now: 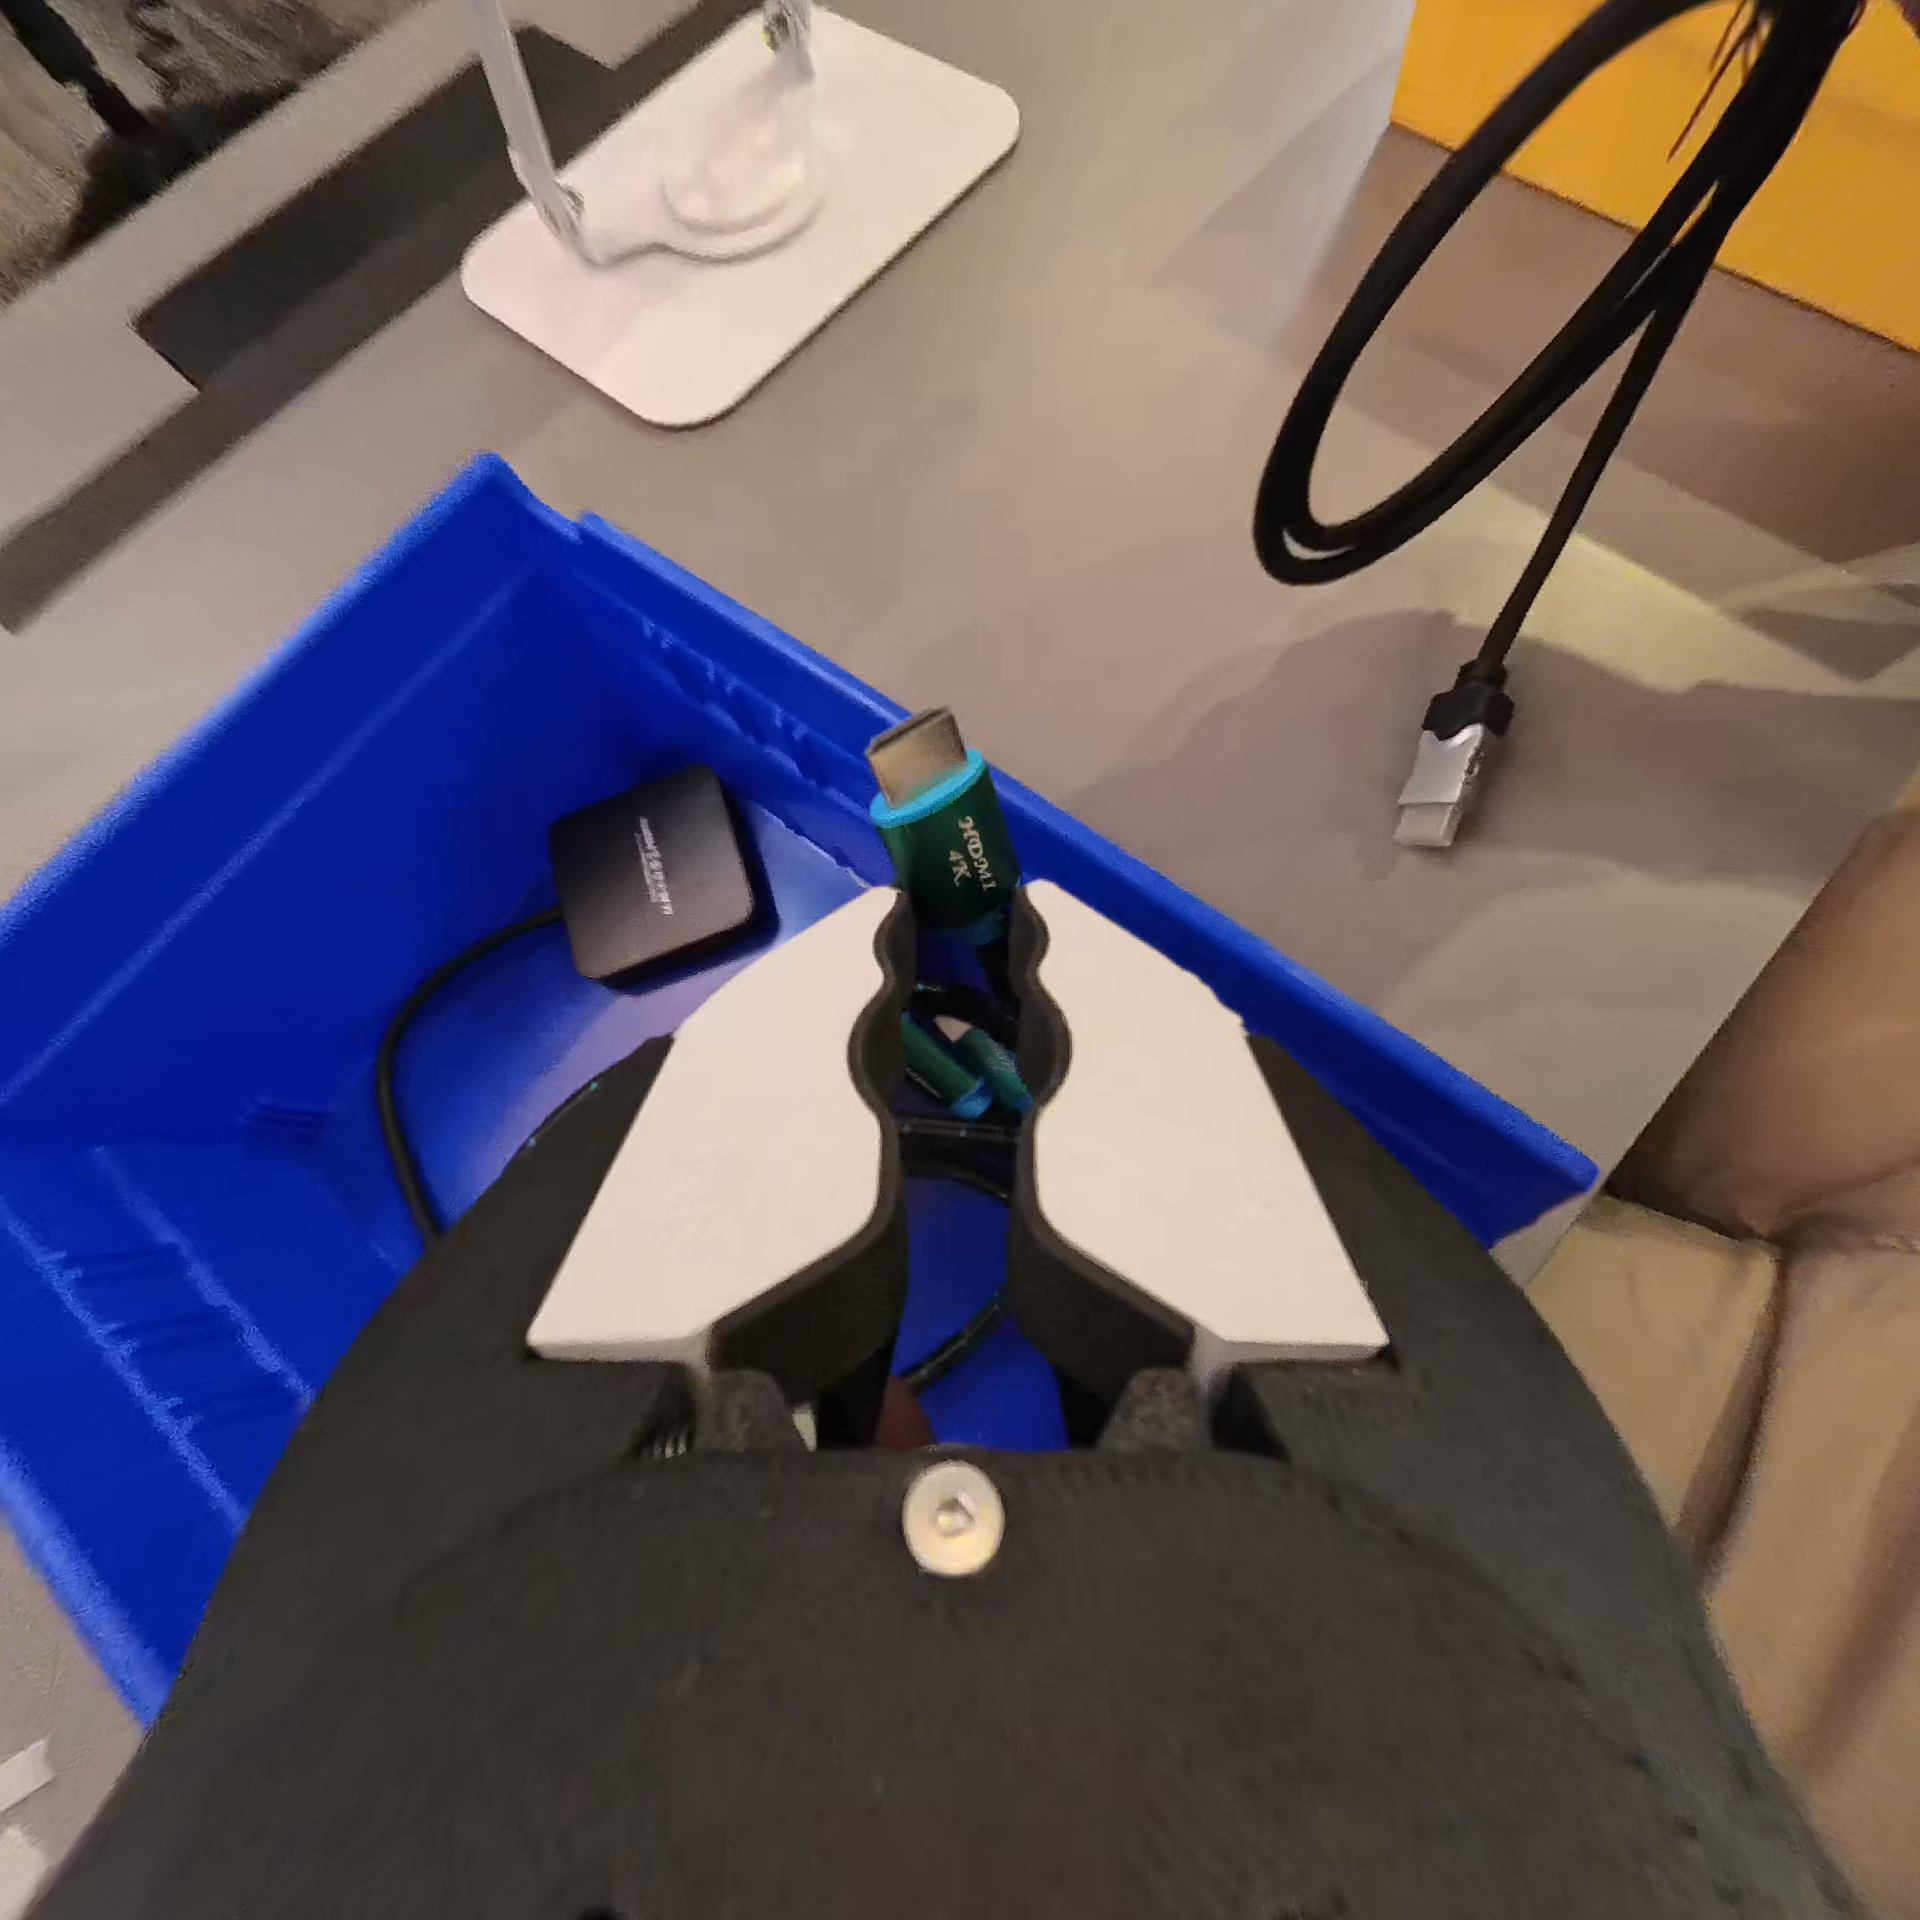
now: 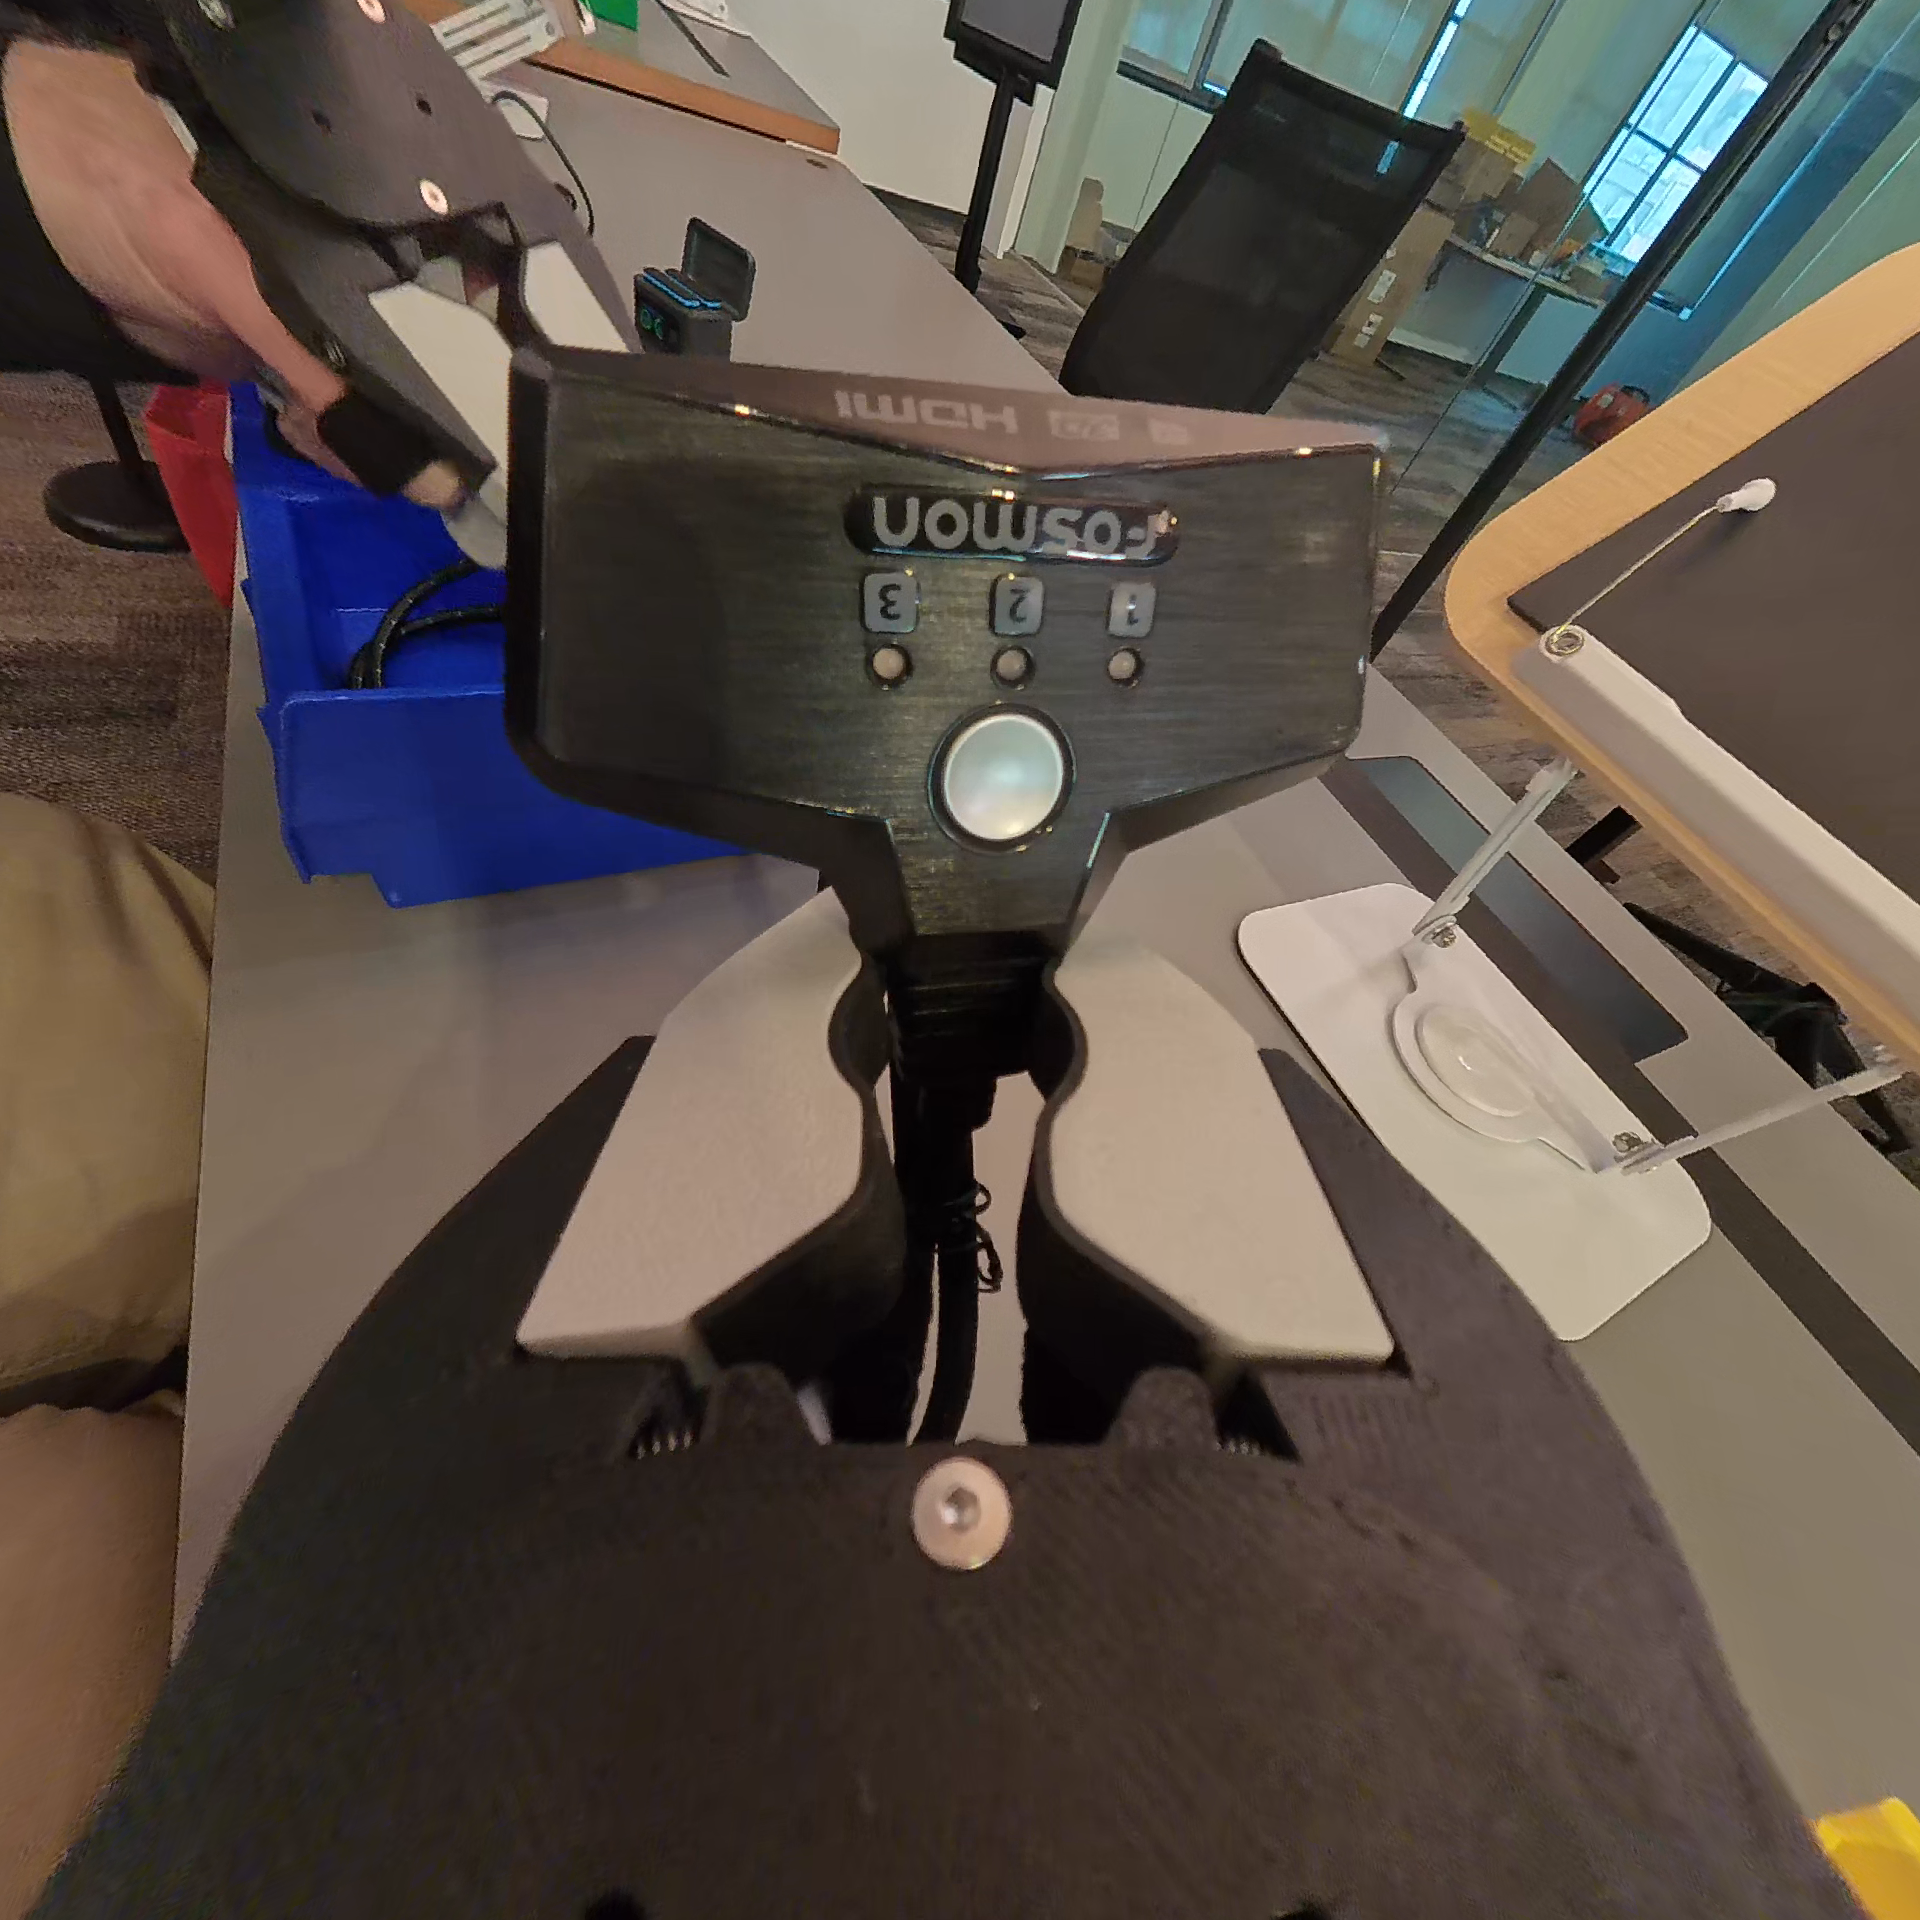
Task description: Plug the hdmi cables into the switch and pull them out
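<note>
My left gripper (image 1: 958,904) is shut on a green HDMI plug (image 1: 940,821) with a teal collar, held tip-up over the blue bin (image 1: 312,727). More green plugs (image 1: 961,1070) lie below between the fingers. My right gripper (image 2: 961,977) is shut on the narrow stem of the black HDMI switch (image 2: 935,592), held upright with its buttons facing me. The switch's black cable (image 1: 1455,343) hangs in loops in the left wrist view, ending in a silver plug (image 1: 1449,769) above the table. The left gripper also shows in the right wrist view (image 2: 457,488), behind the switch.
A small black box (image 1: 660,873) with a cord lies in the blue bin. A white stand base (image 1: 748,229) sits on the grey table (image 1: 1039,499). In the right wrist view, a red bin (image 2: 192,478) stands behind the blue bin (image 2: 436,790), and a tilted board (image 2: 1714,582) rests on the white stand (image 2: 1475,1122). The grippers' ends are close to 20 cm from one another.
</note>
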### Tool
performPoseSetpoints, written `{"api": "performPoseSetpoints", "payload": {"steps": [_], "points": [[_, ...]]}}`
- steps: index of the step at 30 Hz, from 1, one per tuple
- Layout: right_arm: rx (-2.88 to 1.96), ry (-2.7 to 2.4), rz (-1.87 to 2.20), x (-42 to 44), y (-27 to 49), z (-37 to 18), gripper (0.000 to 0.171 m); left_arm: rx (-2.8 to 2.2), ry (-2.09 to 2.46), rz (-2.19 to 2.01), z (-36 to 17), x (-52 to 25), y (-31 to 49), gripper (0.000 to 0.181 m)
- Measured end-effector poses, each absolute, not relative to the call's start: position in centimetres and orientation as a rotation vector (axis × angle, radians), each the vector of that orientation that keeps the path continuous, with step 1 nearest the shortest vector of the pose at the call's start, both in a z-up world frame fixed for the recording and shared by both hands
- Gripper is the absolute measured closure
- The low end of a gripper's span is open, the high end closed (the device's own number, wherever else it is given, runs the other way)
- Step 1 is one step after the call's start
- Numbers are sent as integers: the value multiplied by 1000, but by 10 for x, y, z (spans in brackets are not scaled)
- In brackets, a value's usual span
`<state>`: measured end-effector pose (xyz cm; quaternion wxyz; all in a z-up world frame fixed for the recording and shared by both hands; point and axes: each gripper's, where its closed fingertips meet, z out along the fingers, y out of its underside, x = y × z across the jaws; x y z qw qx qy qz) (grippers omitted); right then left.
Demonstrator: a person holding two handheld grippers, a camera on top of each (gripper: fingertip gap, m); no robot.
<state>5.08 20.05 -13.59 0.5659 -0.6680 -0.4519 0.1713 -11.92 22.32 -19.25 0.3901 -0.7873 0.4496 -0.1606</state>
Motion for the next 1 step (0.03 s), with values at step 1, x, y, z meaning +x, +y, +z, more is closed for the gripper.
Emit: {"api": "performPoseSetpoints", "payload": {"steps": [1], "points": [[-1571,-1067,400,51,200,-136,149,-1984,1143,-394,-187,-120,224,164]]}}
